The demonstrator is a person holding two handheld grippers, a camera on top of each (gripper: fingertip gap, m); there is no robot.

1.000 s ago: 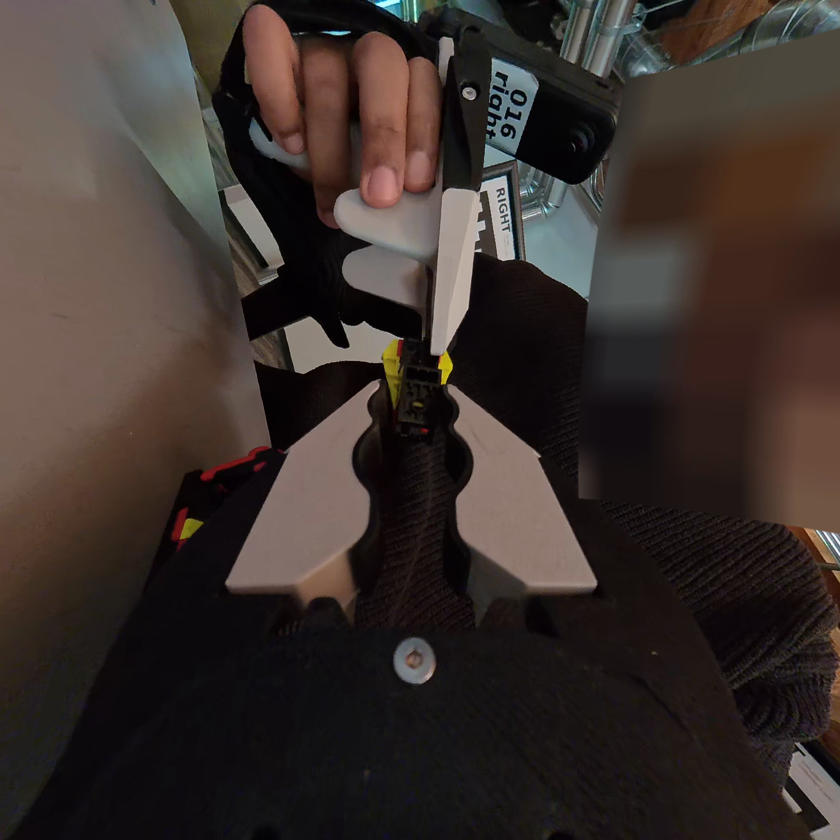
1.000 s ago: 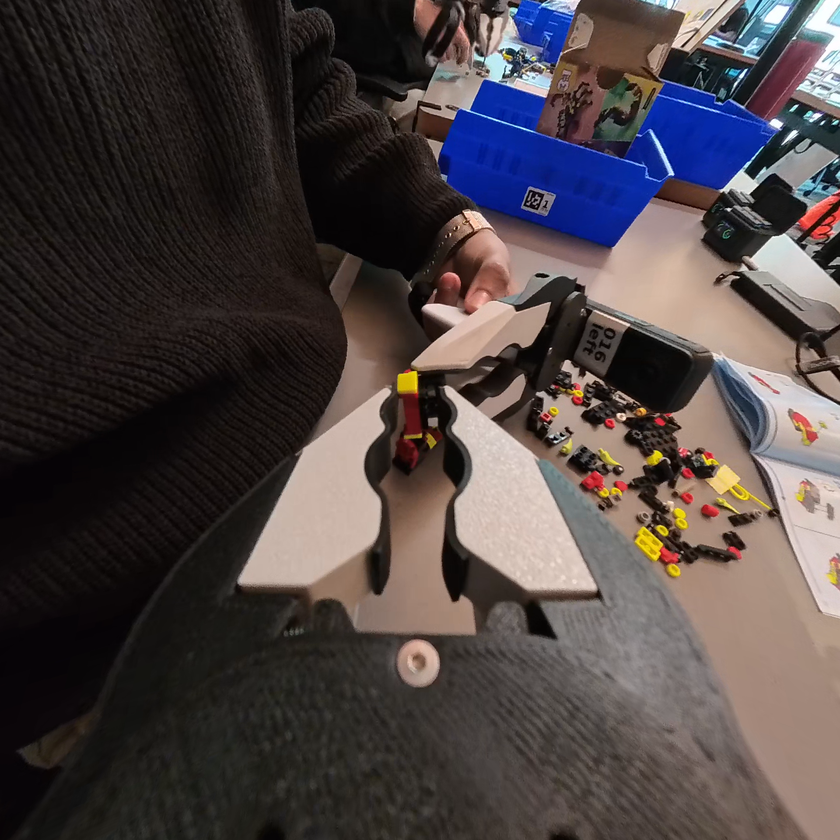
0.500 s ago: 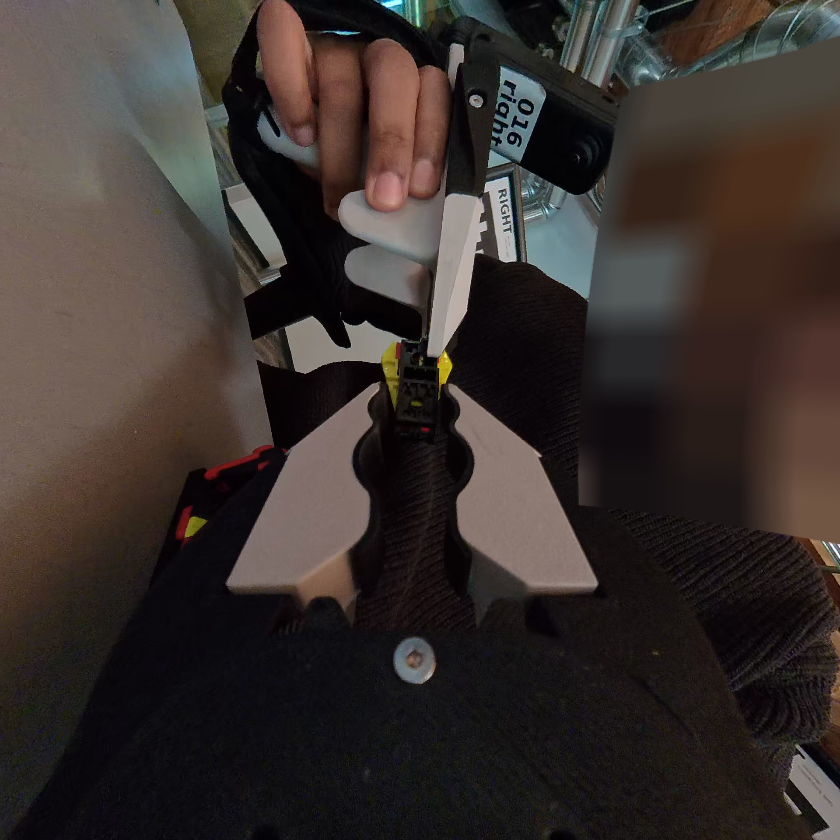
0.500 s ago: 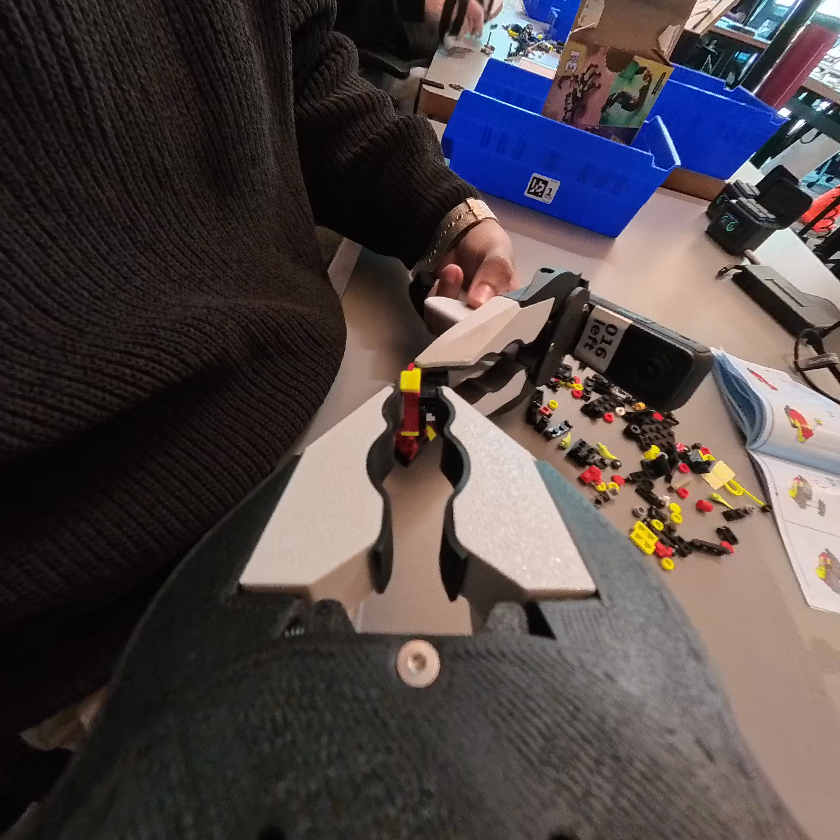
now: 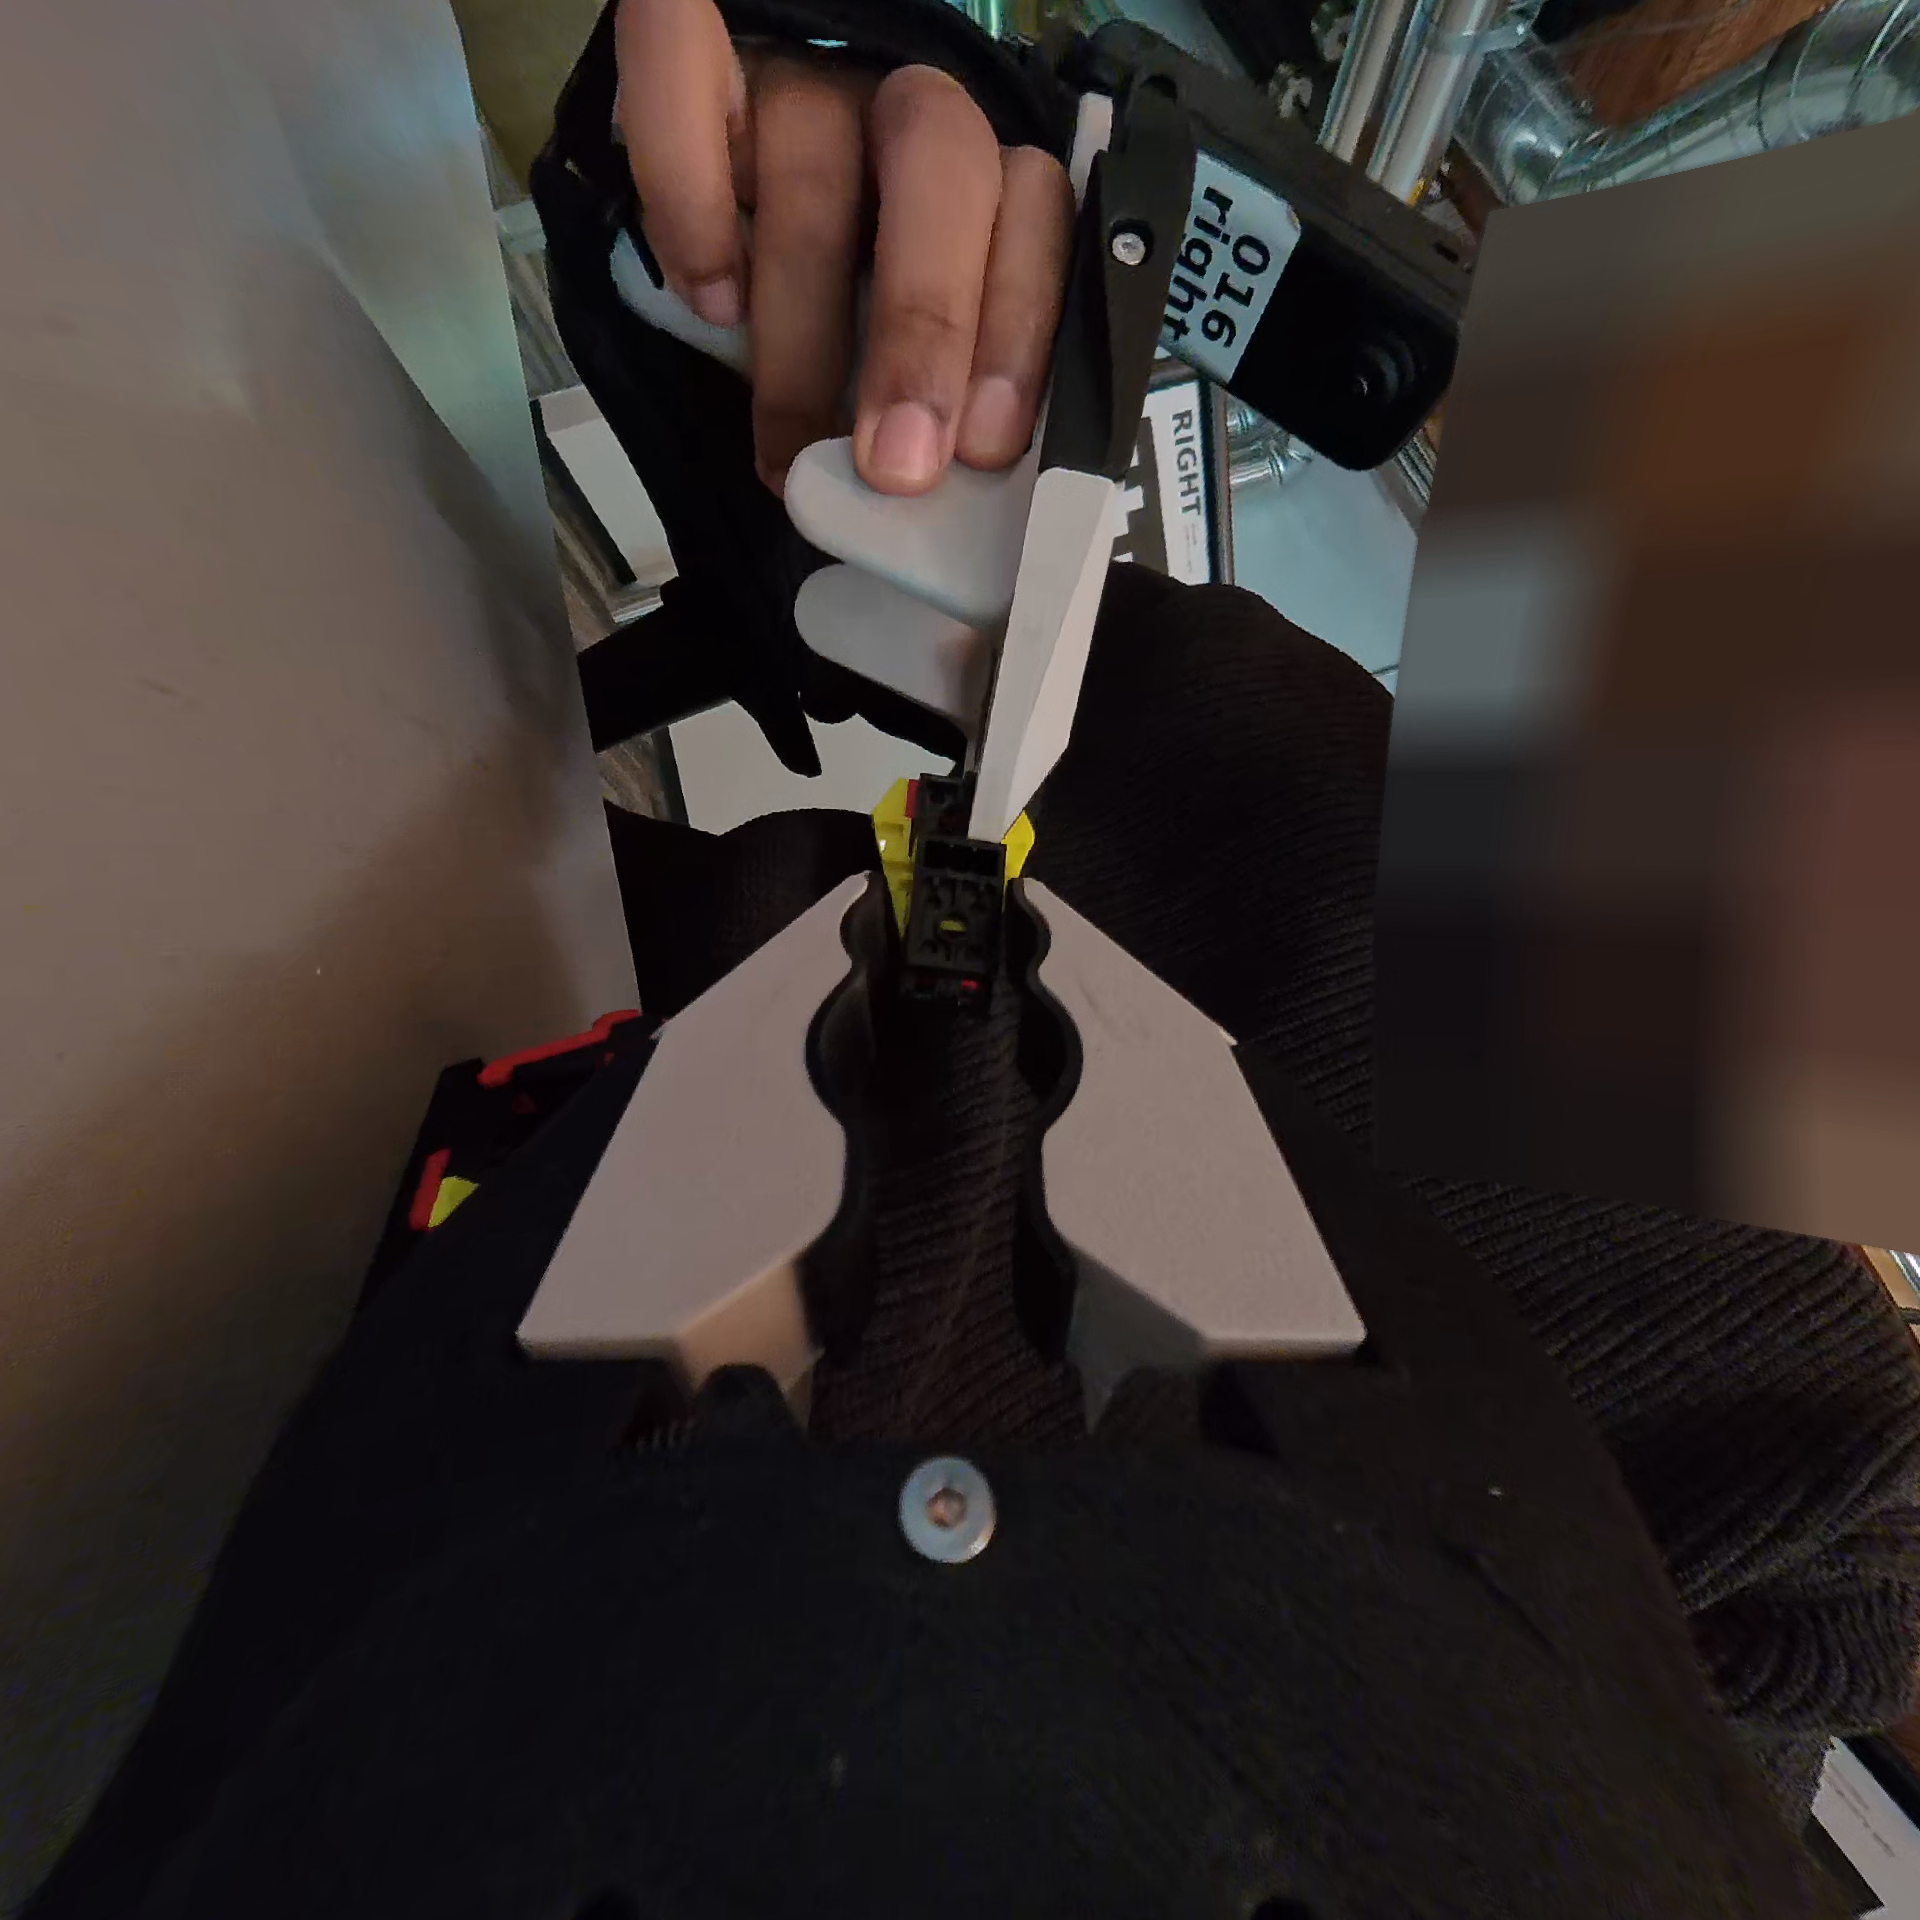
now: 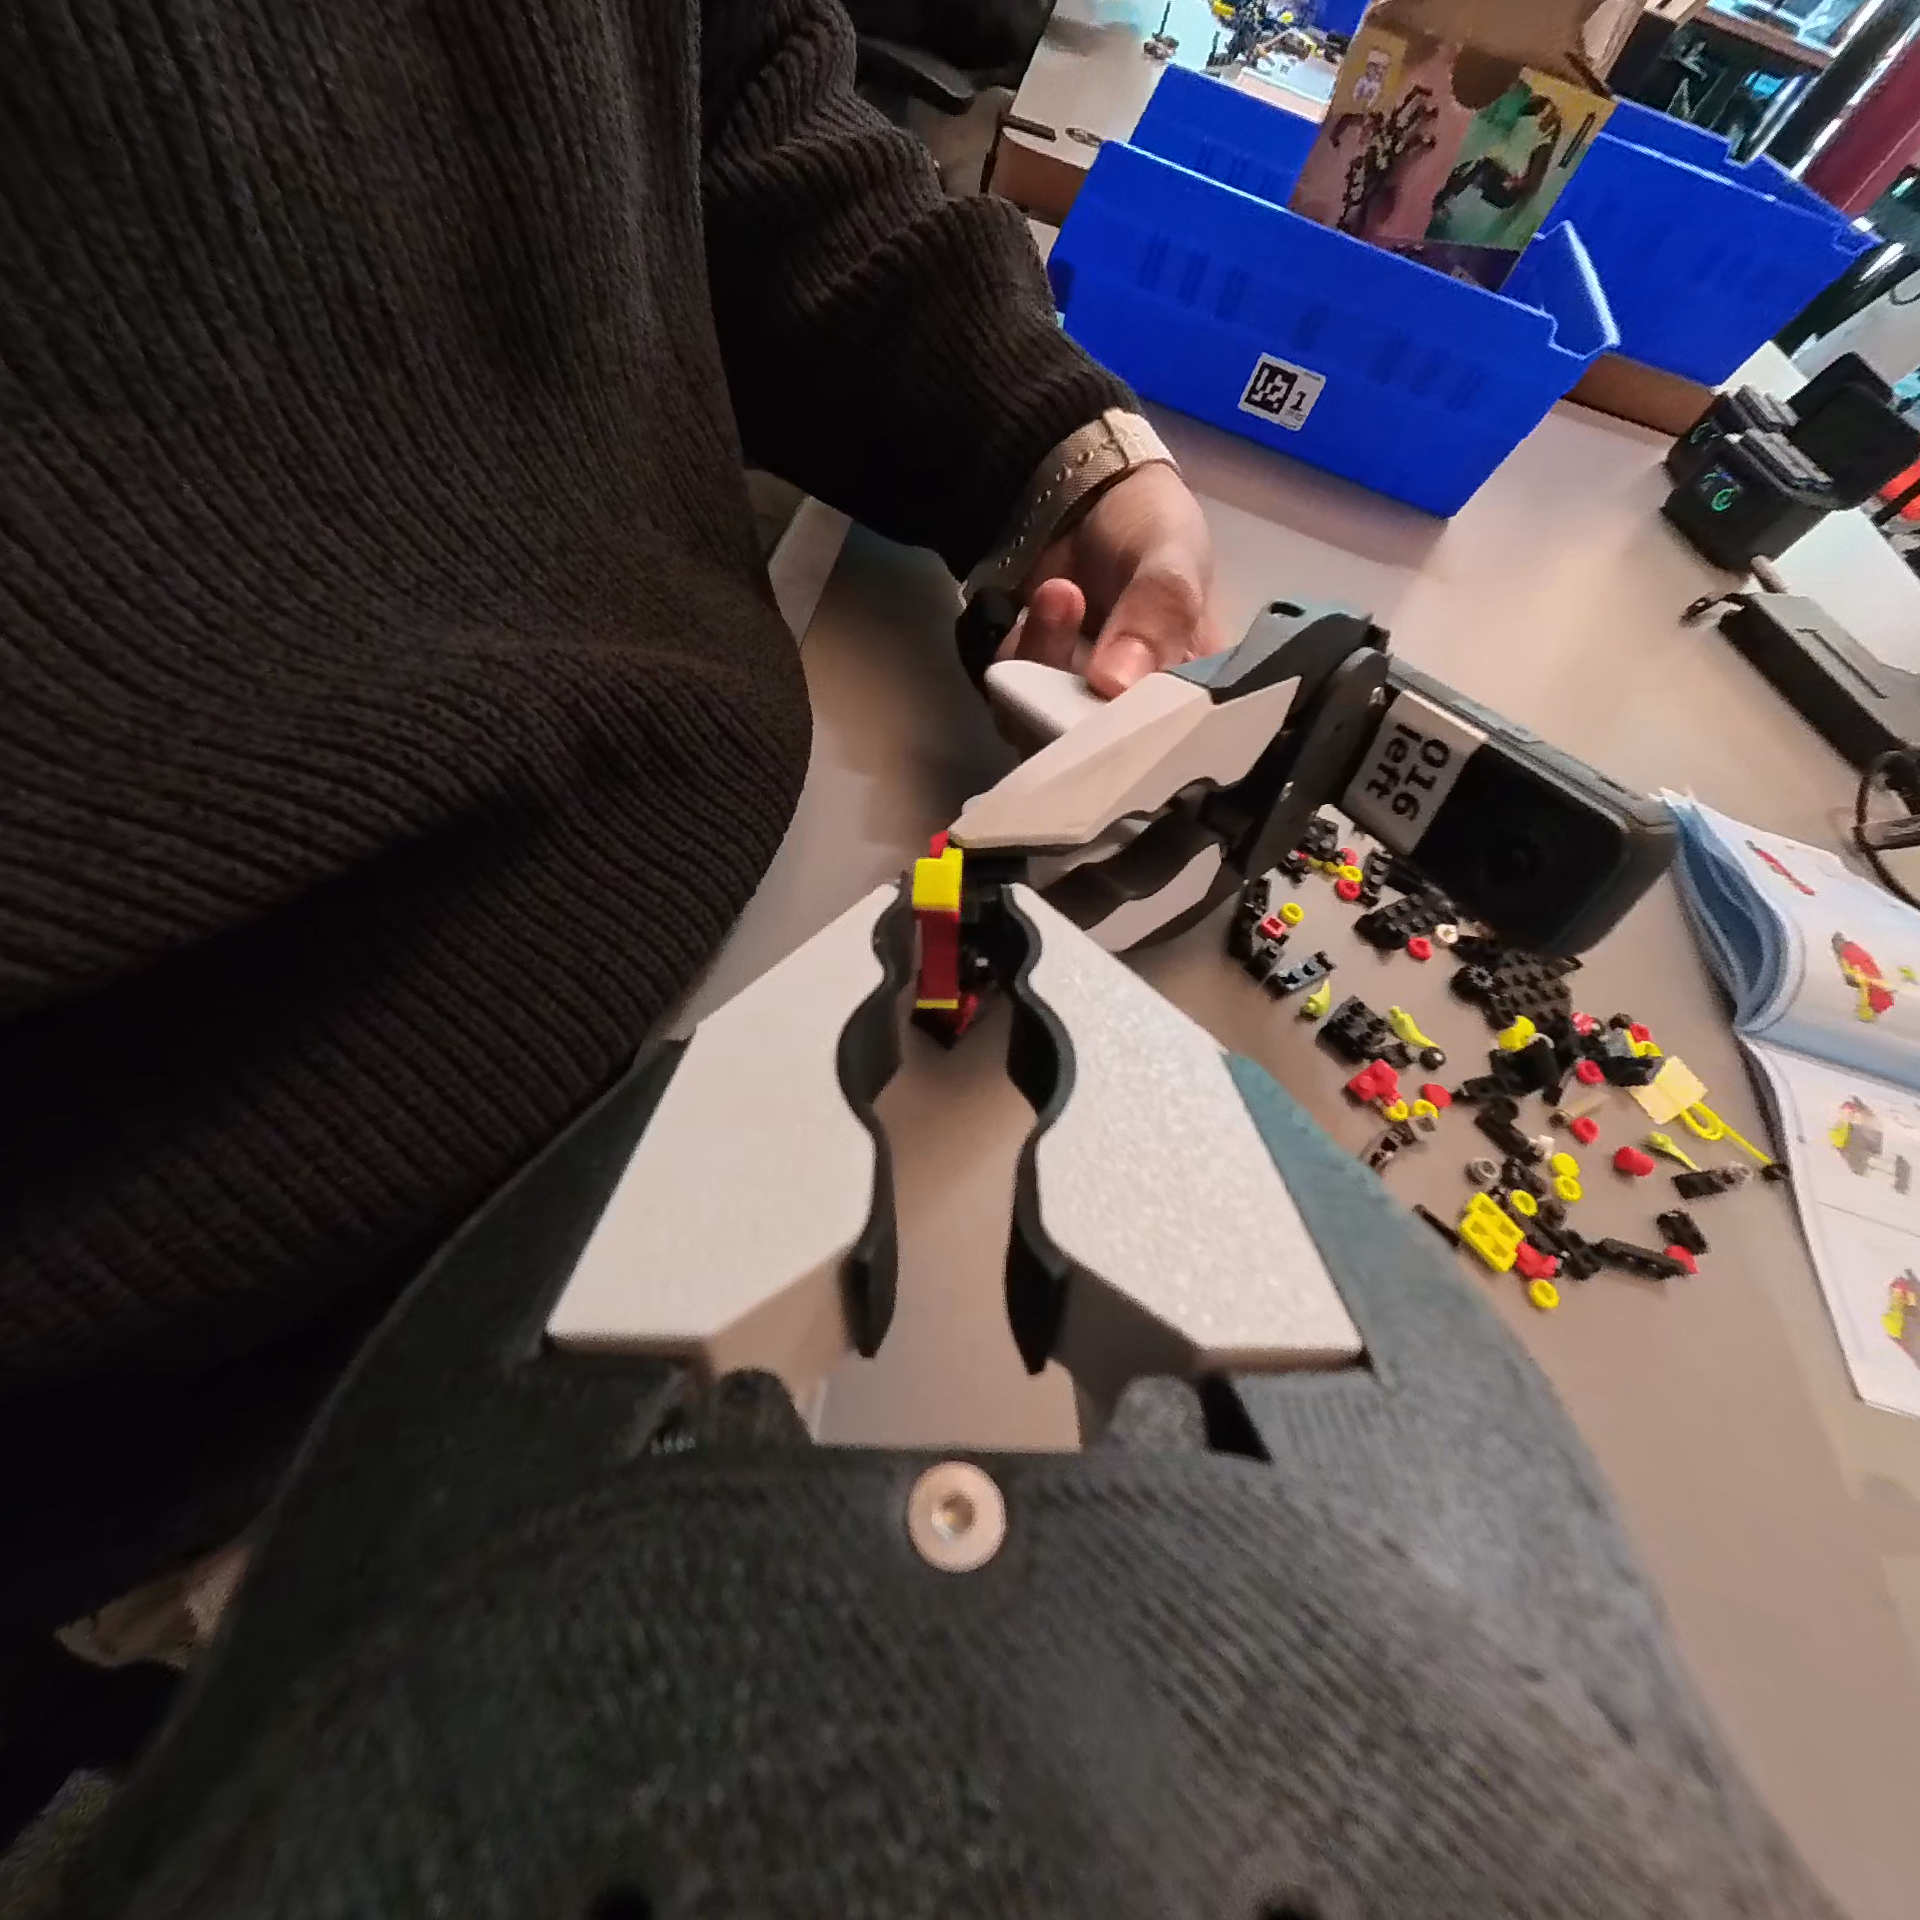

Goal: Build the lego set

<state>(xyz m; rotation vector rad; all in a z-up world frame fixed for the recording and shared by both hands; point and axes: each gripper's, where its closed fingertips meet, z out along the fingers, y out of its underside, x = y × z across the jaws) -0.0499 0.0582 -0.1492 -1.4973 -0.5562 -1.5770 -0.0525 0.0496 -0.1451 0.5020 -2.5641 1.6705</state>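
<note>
Labelled grippers (image 5: 951,894) (image 6: 951,966) clamping lego assembly (image 6: 948,961)

A grey table (image 6: 1558,1538) carries loose lego pieces (image 6: 1507,1122), an open booklet (image 6: 1829,1060), blue bins (image 6: 1320,343) and black devices (image 6: 1766,488).

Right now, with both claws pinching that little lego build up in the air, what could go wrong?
1. Both the left claw and the right claw grip the small lego assembly only at their fingertips, so a twist could pop bricks off.
2. It hangs near the table edge by the dark sweater; dropped bricks might fall off the table.
3. The loose lego pieces lie close; a sweep could scatter them.
</note>
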